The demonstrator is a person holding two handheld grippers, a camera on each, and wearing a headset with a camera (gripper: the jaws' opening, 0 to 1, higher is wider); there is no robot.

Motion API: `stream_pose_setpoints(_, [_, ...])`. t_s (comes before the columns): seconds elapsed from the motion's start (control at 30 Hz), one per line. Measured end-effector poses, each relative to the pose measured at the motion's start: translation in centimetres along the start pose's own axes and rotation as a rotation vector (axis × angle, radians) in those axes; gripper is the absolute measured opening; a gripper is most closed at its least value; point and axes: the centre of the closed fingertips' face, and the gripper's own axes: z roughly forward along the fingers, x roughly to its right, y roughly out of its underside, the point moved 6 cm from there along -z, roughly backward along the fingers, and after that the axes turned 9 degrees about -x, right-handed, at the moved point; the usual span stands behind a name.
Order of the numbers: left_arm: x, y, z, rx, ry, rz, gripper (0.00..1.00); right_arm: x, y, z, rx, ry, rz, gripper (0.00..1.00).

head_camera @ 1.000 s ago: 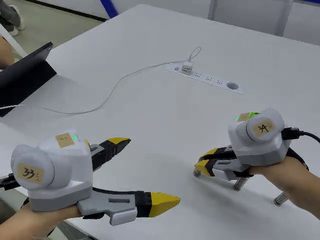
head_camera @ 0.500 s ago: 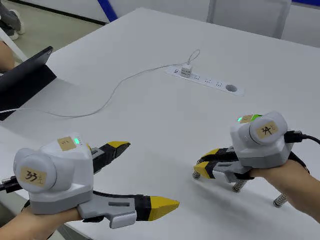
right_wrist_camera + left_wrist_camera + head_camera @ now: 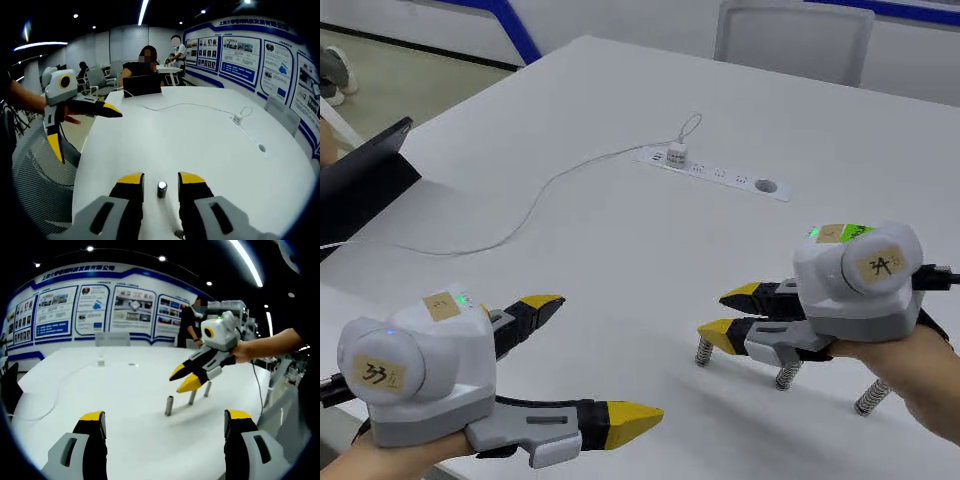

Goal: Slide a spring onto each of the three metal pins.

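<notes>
Three upright pins stand in a row near the table's front right, each wearing a spring: the left spring (image 3: 703, 350), the middle spring (image 3: 787, 375) and the right spring (image 3: 871, 397). My right gripper (image 3: 723, 313) hovers just above the left and middle ones, jaws a little apart and holding nothing. In the right gripper view the top of the left spring (image 3: 162, 188) shows between its fingertips (image 3: 131, 180) without touching them. My left gripper (image 3: 595, 360) is open wide and empty at the front left. The left gripper view shows the same row, its left spring (image 3: 169, 406) under the right gripper (image 3: 188, 377).
A white power strip (image 3: 715, 172) with a plug and a long cable (image 3: 540, 195) lies mid-table. A dark tablet (image 3: 360, 180) stands at the left edge. A chair (image 3: 790, 40) is at the far side. People sit beyond the table (image 3: 142, 67).
My right gripper has risen slightly off the left spring, which now shows more fully, and its jaws have parted a little. The left gripper holds its pose; the head camera has shifted.
</notes>
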Motion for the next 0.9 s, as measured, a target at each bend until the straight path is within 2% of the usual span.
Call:
stream_pose_setpoints(0.17, [-0.1,0.1,0.2,-0.022,-0.018,0.012,1.00,-0.1,0.8,-2.3,0.054,0.045,0.010,0.29])
stream_pose_setpoints(0.37, [0.0,-0.2,0.2,-0.019,-0.013,0.031,1.00,-0.4,3.0,-5.2,0.114,0.095,0.053,0.33])
stream_pose_setpoints(0.57, [-0.1,-0.5,0.1,-0.007,-0.031,0.034,1.00,-0.1,5.5,-7.3,0.124,0.150,0.108,0.42])
stream_pose_setpoints(0.7, [-0.1,-0.9,-0.1,0.019,-0.038,0.026,1.00,-0.1,6.8,-8.7,0.150,0.188,0.171,0.48])
stream_pose_setpoints(0.8, [0.2,-1.4,-0.3,0.046,-0.041,0.040,1.00,-0.2,7.7,-9.6,0.159,0.221,0.179,0.54])
stream_pose_setpoints(0.9, [0.6,-1.8,-0.4,0.058,-0.043,0.061,1.00,-0.4,8.7,-10.4,0.150,0.245,0.174,0.55])
